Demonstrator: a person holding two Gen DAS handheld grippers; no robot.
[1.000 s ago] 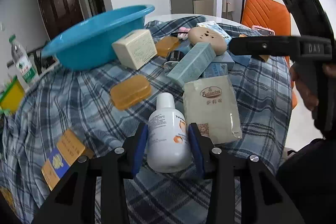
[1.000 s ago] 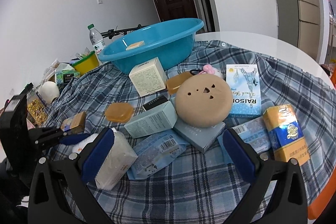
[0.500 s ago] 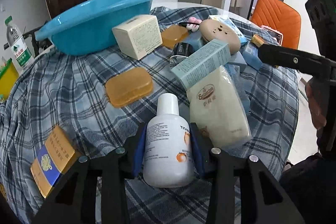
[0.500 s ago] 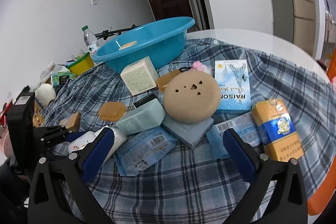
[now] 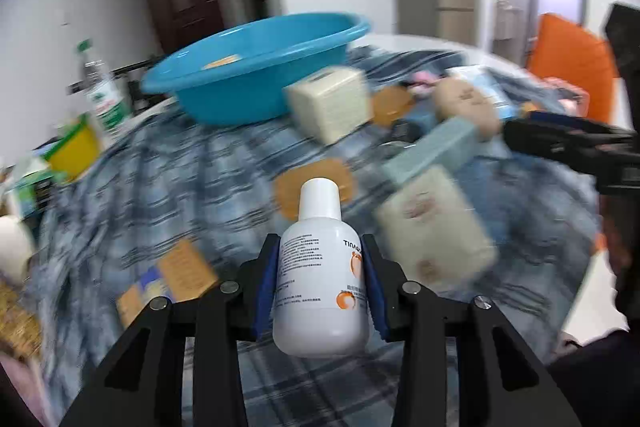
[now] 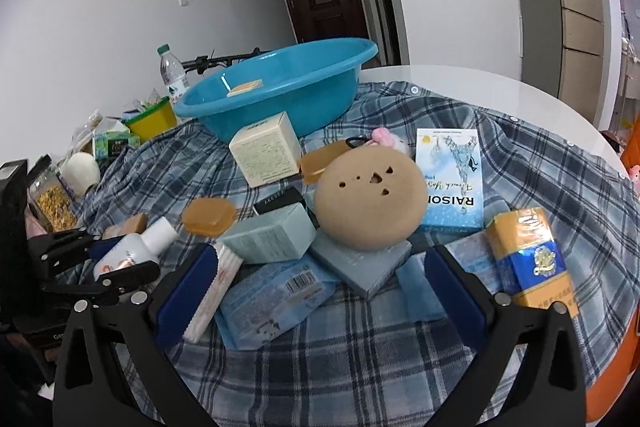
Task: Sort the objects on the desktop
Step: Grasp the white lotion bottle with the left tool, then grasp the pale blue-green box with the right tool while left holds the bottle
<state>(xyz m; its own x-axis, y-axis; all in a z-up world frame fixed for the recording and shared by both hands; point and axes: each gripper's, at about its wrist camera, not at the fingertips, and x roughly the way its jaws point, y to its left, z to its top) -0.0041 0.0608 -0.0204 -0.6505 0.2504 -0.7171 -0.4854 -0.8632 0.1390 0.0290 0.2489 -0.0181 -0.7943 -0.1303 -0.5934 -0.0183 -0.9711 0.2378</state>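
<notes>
The left gripper (image 5: 321, 287), clamped on the white lotion bottle (image 5: 321, 277), carries it above the plaid cloth (image 6: 360, 355), toward the blue basin (image 5: 256, 83) at 11 o'clock; it should clear the rim squarely before release. The right gripper (image 6: 320, 291) waits wide open, holding nothing. Against 0.5 seconds ago, the bottle rides higher, background blurred.

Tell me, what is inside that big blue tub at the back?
In the blue tub one small flat tan block lies on the bottom. The near wall hides part of the floor from the right claw's camera, so anything low against it cannot be seen.
</notes>
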